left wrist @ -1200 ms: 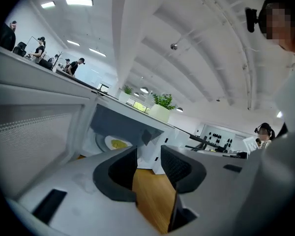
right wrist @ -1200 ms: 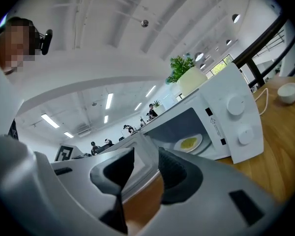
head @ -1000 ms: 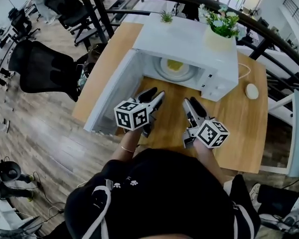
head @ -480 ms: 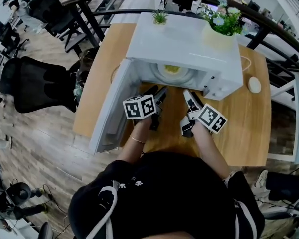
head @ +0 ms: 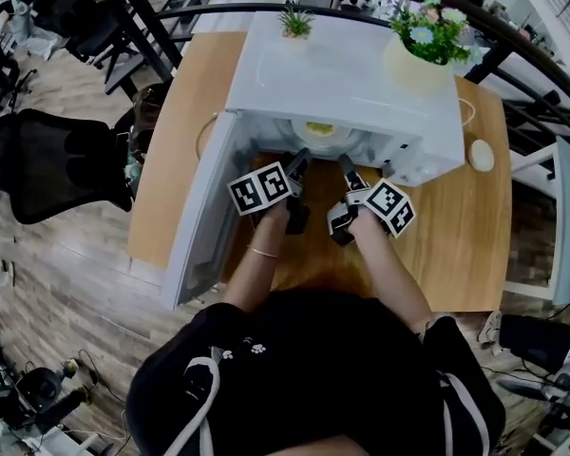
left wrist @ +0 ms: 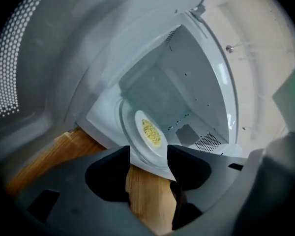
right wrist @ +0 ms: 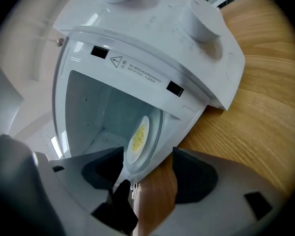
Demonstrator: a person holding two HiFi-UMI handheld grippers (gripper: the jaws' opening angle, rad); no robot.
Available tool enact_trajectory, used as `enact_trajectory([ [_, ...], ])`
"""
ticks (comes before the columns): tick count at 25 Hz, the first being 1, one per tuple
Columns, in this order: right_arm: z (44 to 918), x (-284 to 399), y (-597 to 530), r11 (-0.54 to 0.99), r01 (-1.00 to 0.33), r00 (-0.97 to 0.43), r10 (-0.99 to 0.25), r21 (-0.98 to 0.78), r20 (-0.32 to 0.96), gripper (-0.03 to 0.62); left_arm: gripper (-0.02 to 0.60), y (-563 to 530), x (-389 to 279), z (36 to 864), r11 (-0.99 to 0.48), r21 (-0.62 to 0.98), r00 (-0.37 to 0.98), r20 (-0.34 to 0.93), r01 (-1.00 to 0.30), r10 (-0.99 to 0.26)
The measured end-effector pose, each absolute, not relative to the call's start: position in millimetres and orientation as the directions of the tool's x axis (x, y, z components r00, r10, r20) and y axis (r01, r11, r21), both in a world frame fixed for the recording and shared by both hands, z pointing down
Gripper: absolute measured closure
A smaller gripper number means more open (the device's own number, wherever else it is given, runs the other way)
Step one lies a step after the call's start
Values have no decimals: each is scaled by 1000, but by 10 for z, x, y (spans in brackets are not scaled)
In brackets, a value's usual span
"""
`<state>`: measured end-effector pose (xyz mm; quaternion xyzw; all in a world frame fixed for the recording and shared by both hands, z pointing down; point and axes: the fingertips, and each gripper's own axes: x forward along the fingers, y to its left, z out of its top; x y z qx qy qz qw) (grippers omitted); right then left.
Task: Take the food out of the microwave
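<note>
Head view is showing you holding both grippers at the open front of the white microwave (head: pixel 342 74), whose door (head: pixel 198 221) is standing swung wide at its left side. Your left gripper (head: pixel 298 162) and right gripper (head: pixel 346 166) are sitting side by side just in front of the microwave's cavity, tips pointing in. Inside the microwave a white plate (head: pixel 319 133) is lying on the cavity floor, carrying a yellow patch of food (left wrist: pixel 151 132) at its middle. Left gripper view is showing those jaws standing apart with nothing between them, the plate lying just beyond the tips. Right gripper view is showing the same: jaws spread and empty, facing the plate's rim. On top of the microwave, a flowering potted plant (head: pixel 423 41) is standing near the back right corner.
</note>
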<state>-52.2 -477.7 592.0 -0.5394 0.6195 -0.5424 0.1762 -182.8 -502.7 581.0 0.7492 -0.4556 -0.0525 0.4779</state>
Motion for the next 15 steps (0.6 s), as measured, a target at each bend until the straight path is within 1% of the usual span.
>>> enact_trajectory([
  [4,6064,-519,-4908,-228,-416,-308,-876,-880,372,283,363,-5099,-1830,5860,-103,780,578,361,-617,-732],
  [10,6200,-620,-5086,-273,-368,-293,-873,-889,389,233,347,-5131,-1852,5974,-72,788,578,383,-612,-721],
  [15,6292,-630,-5145,-322,-310,-254,-879,-894,405,234,344,-5112,-1840,6045,-67,786,588,400,-615,-703],
])
